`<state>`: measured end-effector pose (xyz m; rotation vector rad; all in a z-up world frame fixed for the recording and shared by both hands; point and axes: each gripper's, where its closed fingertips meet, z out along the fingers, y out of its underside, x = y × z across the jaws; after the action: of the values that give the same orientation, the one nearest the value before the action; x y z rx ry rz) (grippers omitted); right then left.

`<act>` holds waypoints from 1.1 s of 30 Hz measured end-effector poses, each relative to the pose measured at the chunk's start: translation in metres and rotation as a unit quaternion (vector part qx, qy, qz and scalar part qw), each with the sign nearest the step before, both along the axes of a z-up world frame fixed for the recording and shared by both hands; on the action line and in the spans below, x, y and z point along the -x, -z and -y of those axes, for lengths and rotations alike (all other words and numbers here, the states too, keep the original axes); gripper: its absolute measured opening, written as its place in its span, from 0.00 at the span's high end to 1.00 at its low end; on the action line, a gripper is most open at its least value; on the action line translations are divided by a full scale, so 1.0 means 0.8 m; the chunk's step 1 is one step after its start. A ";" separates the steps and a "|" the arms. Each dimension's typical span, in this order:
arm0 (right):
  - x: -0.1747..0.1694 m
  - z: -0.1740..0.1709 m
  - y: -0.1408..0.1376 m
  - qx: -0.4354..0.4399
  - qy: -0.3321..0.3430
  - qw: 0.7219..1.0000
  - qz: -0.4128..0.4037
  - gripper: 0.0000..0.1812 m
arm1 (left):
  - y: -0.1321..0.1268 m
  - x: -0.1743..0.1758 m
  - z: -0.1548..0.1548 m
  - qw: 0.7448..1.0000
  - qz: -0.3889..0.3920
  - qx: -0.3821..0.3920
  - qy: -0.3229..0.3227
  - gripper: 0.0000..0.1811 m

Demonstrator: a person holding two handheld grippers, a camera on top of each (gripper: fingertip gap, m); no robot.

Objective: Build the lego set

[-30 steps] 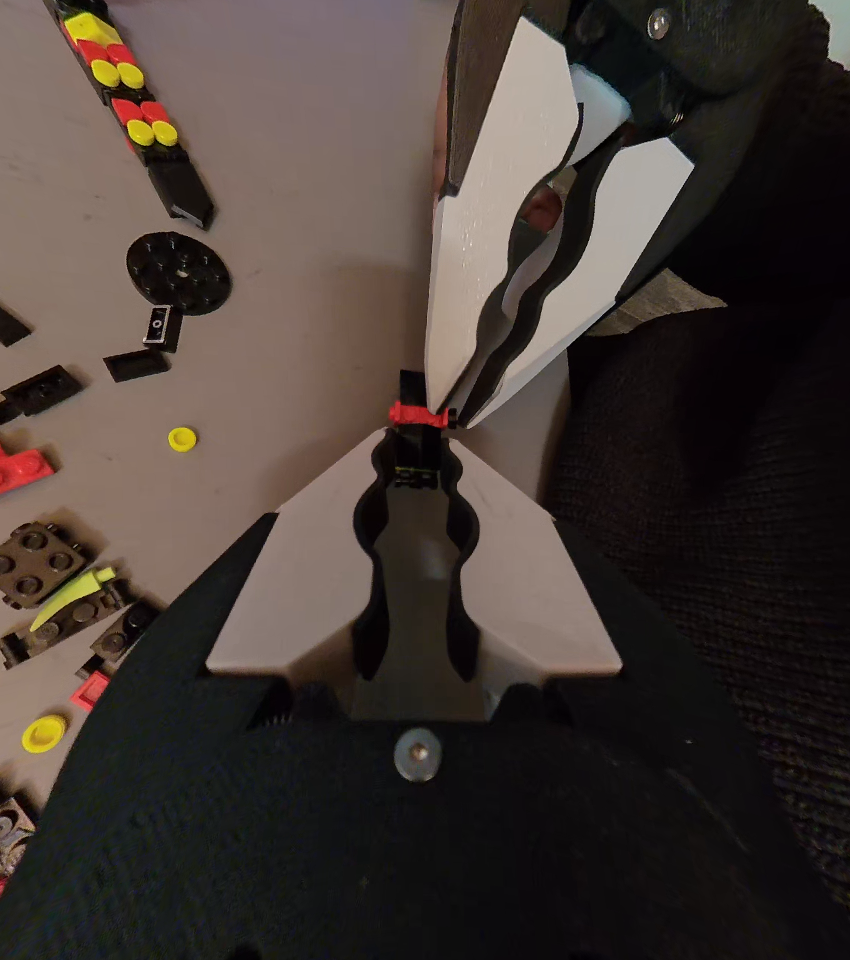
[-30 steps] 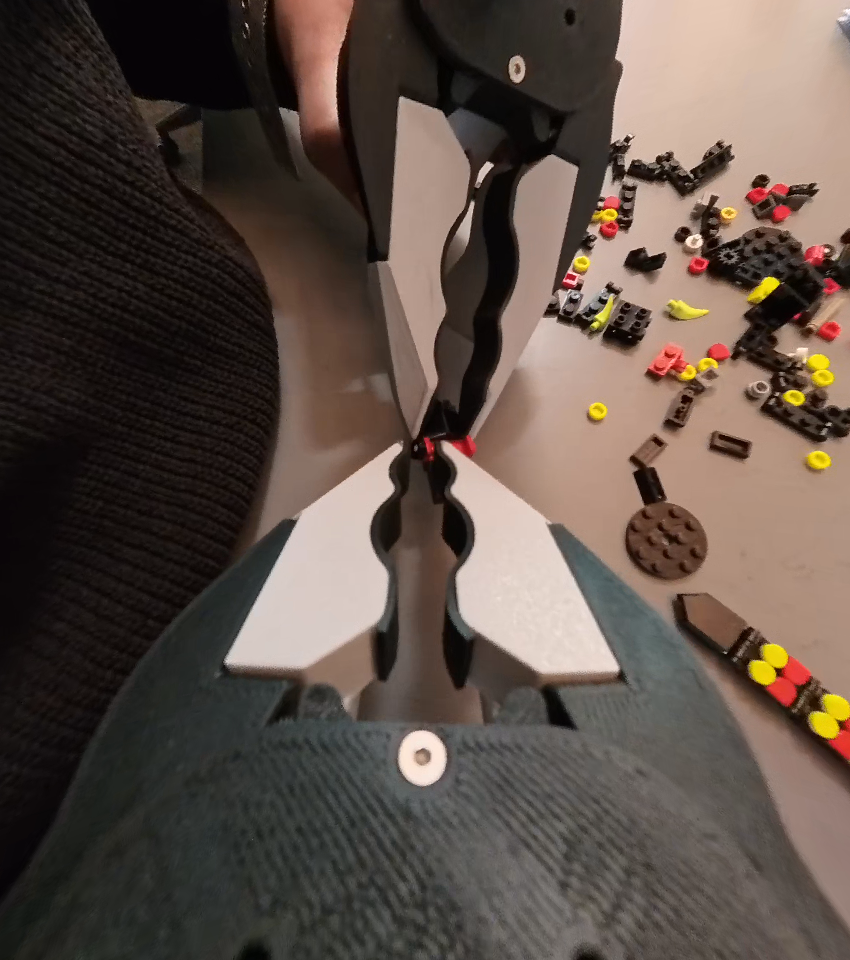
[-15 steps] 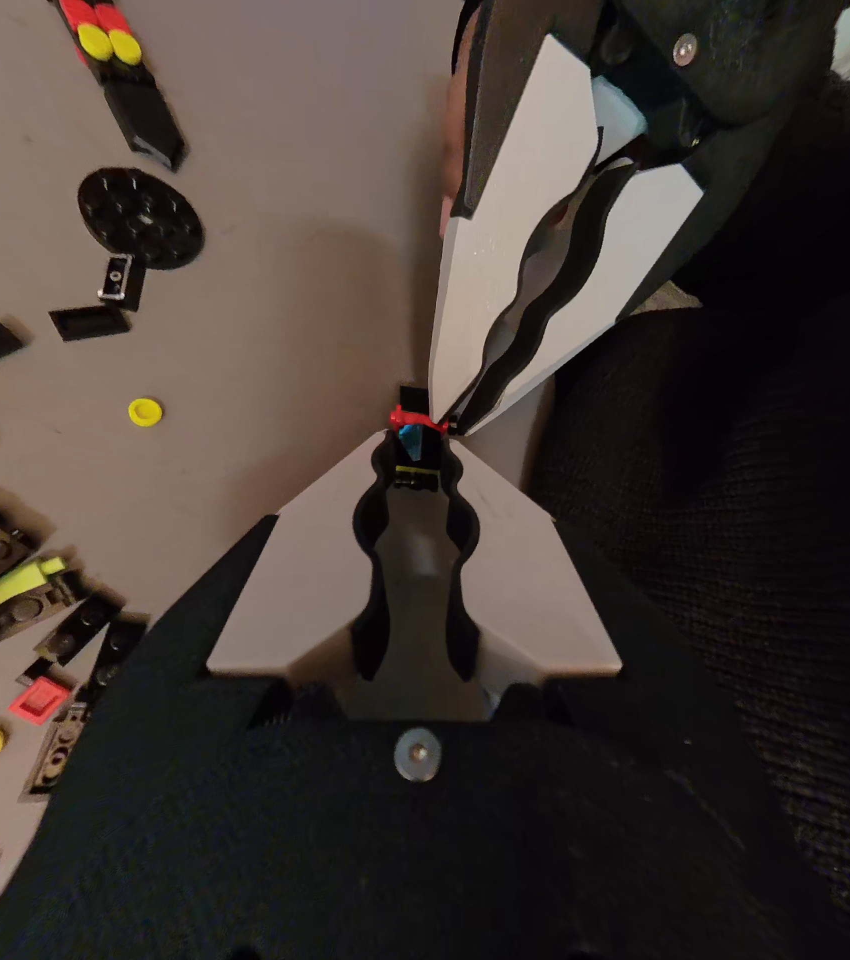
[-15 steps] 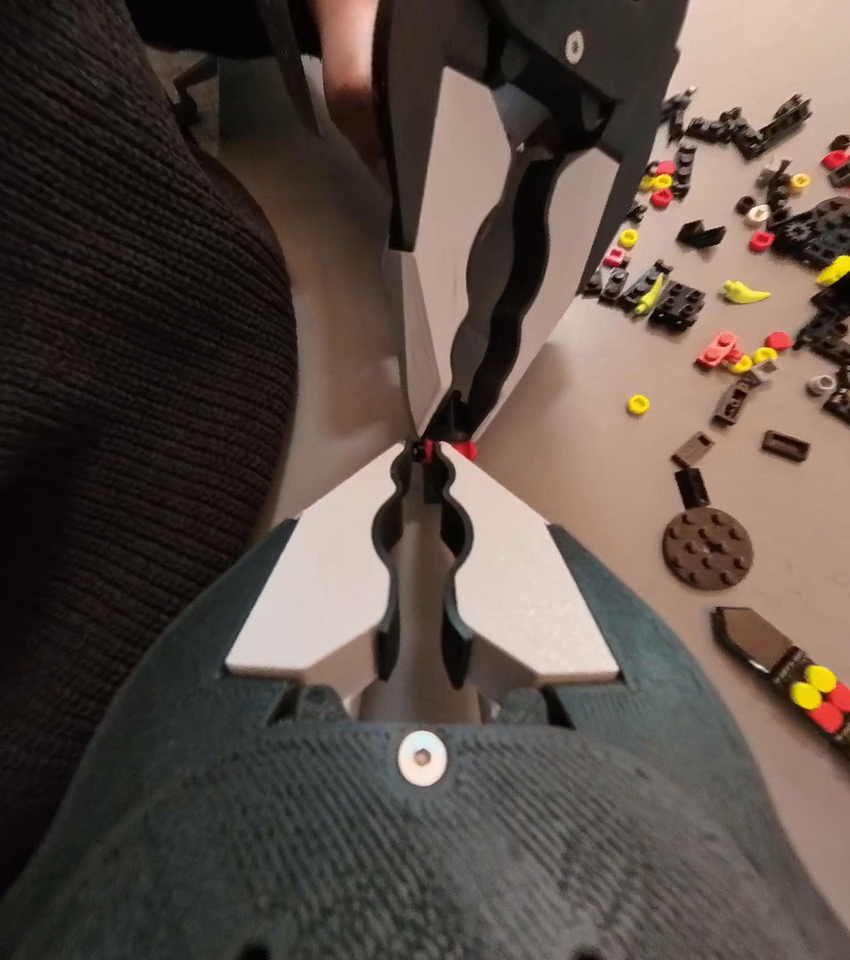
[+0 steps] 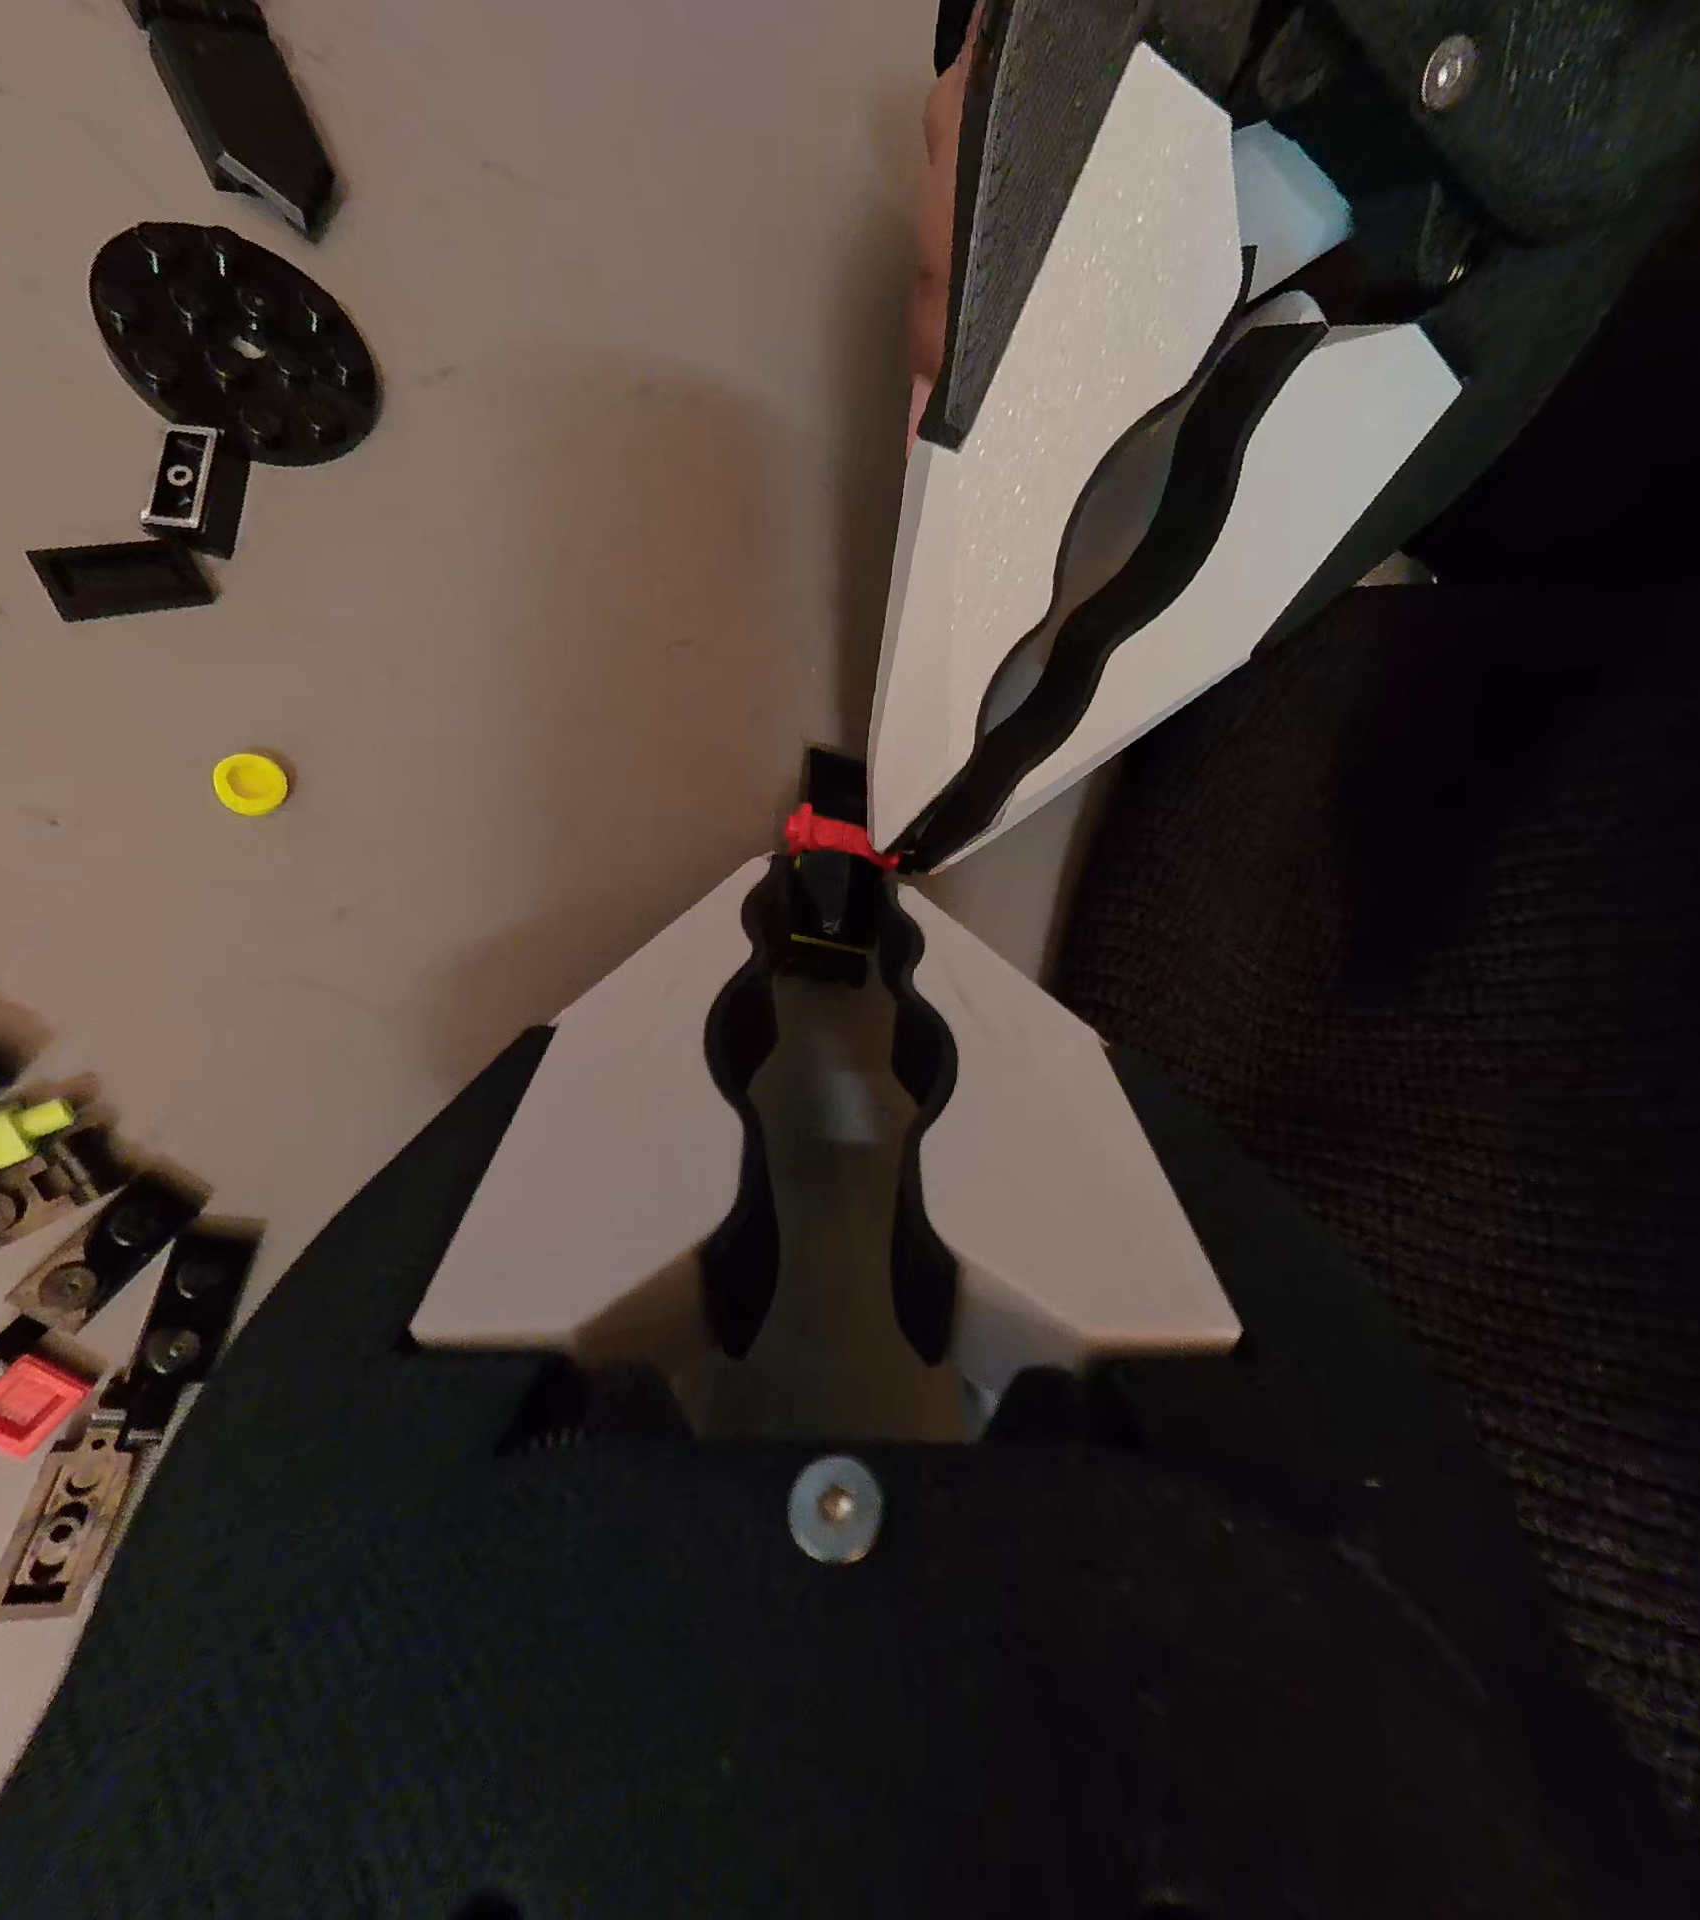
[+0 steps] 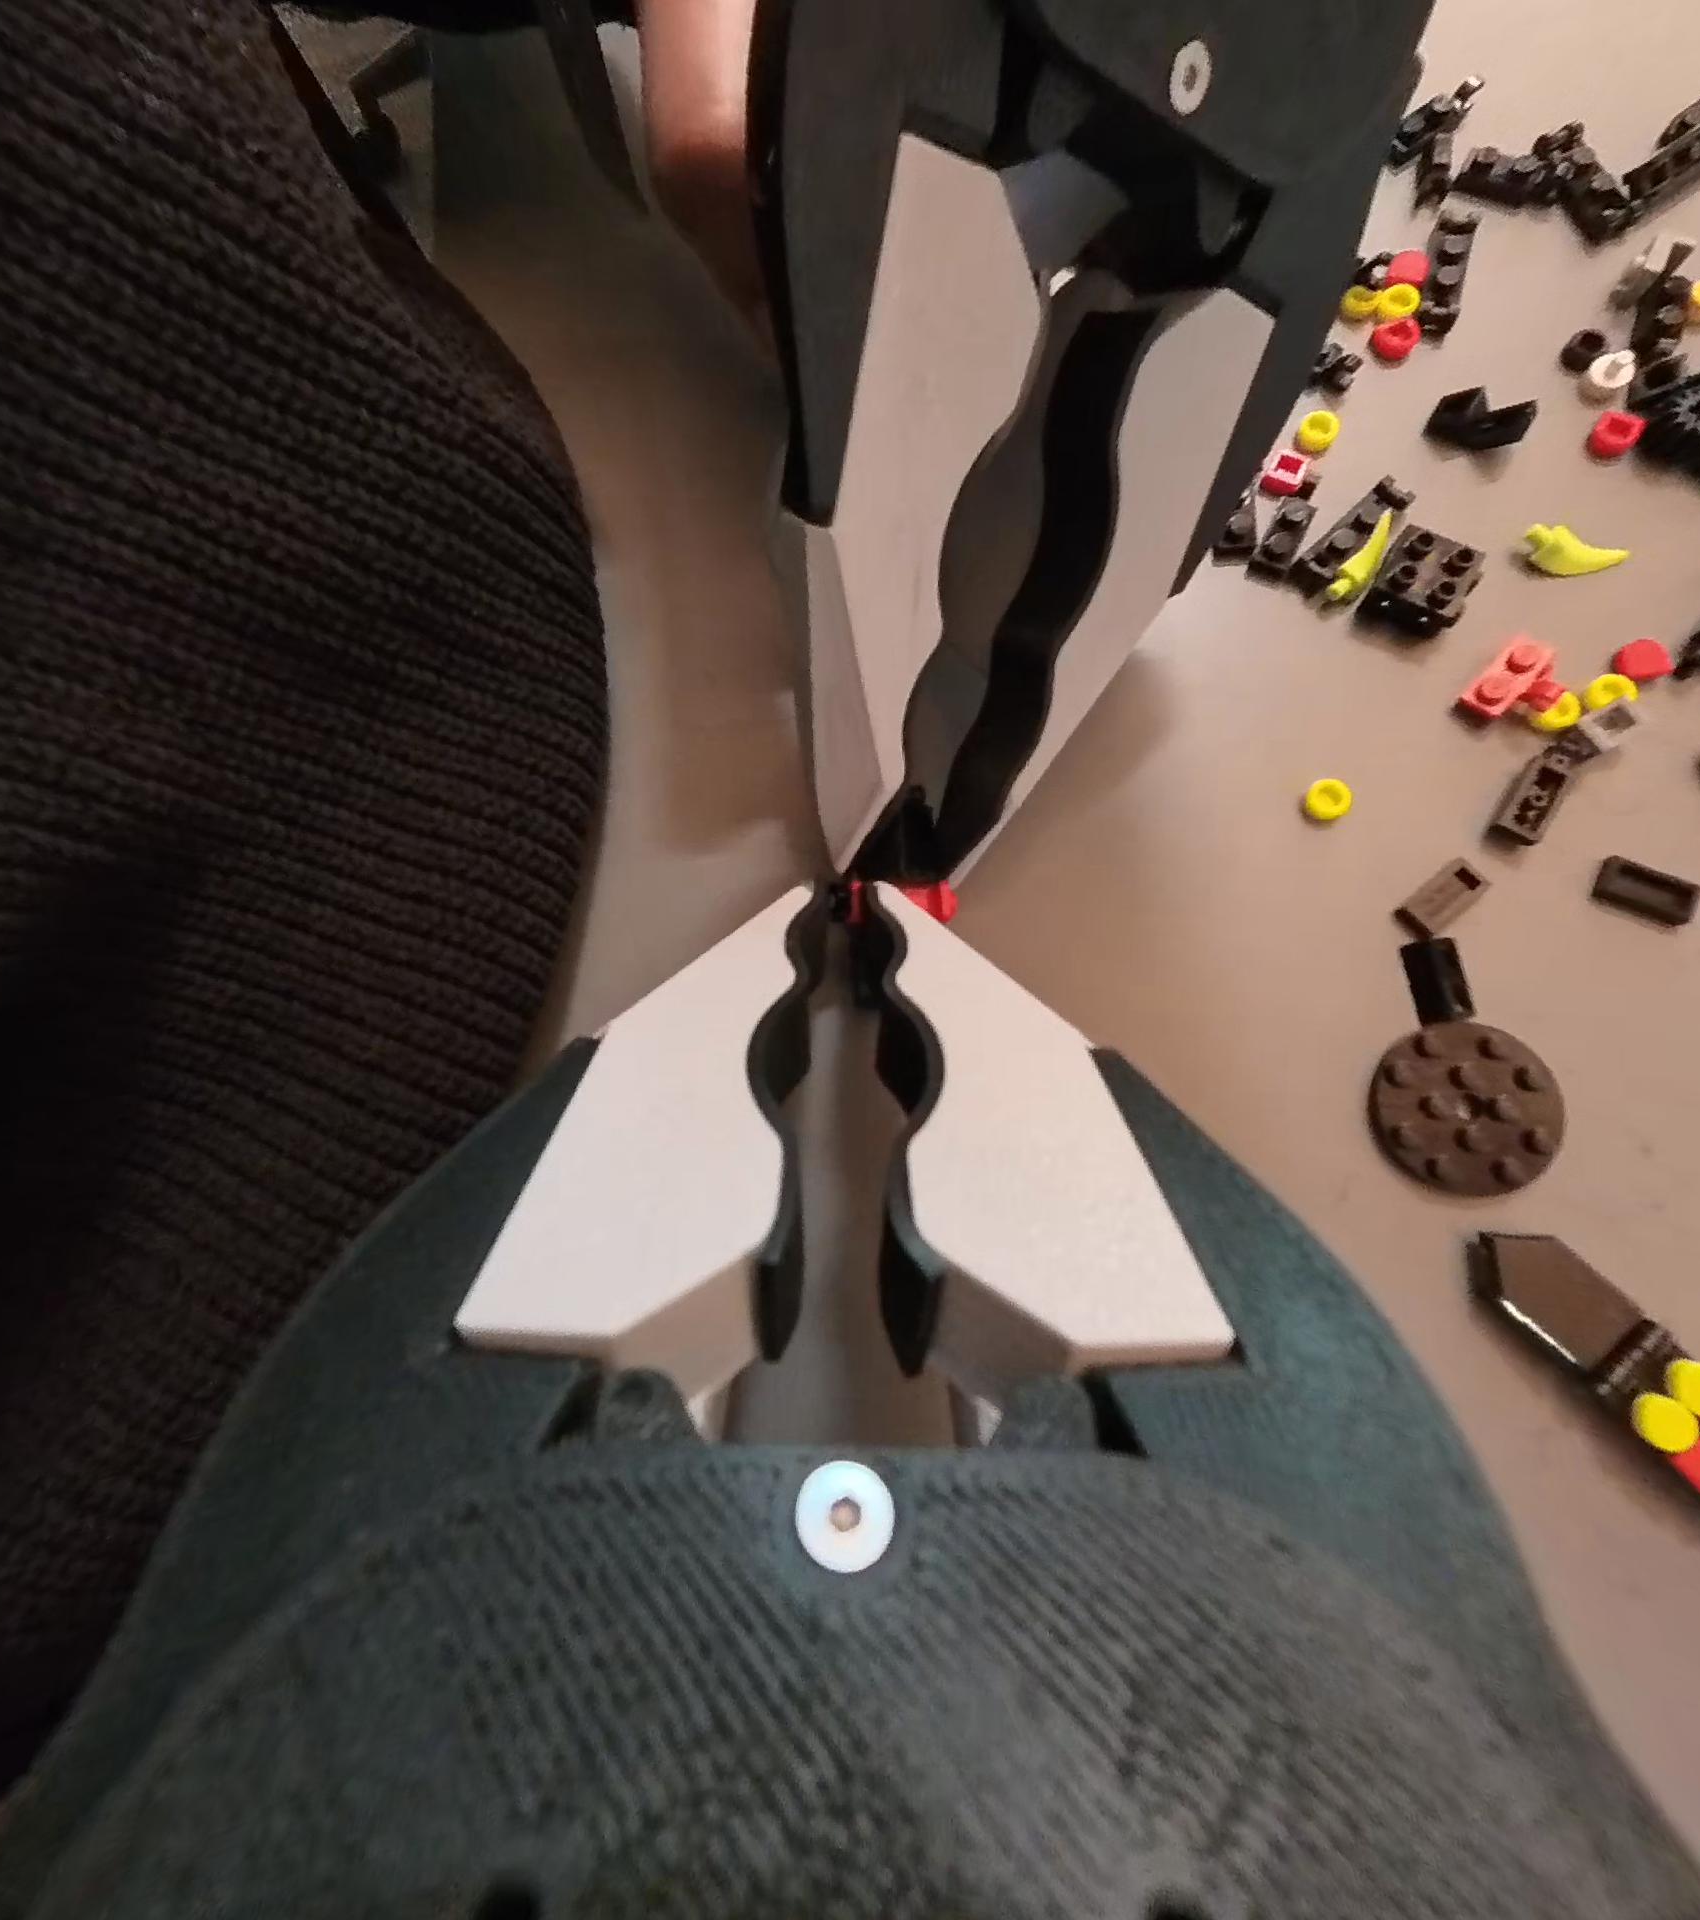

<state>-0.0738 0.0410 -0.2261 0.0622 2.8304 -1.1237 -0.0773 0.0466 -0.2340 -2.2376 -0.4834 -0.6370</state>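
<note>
Left gripper (image 5: 830, 883) jaws clamp a small black plastic brick assembly (image 5: 828, 914); right gripper (image 6: 856, 909) jaws grip its red plastic clip piece (image 5: 825, 831).

Both views are dim and warm-toned, lit softly from above, so the grey table (image 5: 534, 582) carries only diffuse shadows, the broadest a soft-edged patch near the centre of the left wrist view. No glare shows beyond a faint sheen on the black round plate (image 5: 233, 343) at ten o'clock. Wide-angle distortion bends and stretches everything toward the rims. The loose bricks (image 6: 1552, 520) at two o'clock in the right wrist view are slightly smeared, and the dark knit fabric (image 6: 202, 623) at nine o'clock falls nearly to black.
</note>
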 end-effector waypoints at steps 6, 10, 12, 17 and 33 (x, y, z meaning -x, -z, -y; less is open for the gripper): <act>0.001 0.001 0.001 -0.010 -0.002 1.000 -0.017 0.98 | 0.000 0.002 0.001 1.000 0.007 0.002 -0.007 0.92; 0.001 0.002 0.002 -0.017 -0.005 0.999 -0.031 0.99 | 0.000 0.002 0.001 0.999 0.032 0.001 -0.015 0.92; 0.002 0.002 0.002 -0.020 -0.005 0.999 -0.036 0.99 | 0.000 0.002 0.002 0.999 0.034 0.001 -0.015 0.92; 0.013 0.005 -0.009 0.022 0.014 0.998 -0.051 0.98 | -0.006 0.011 0.002 0.999 0.035 -0.015 -0.030 0.92; 0.101 -0.026 -0.163 0.408 0.245 0.870 0.128 0.76 | -0.155 0.079 0.006 0.912 0.084 -0.354 -0.189 0.92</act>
<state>-0.1544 0.0621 -0.0961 0.8152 1.9339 -2.1218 -0.1404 0.0421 -0.1100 -1.3643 -0.6302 -0.6649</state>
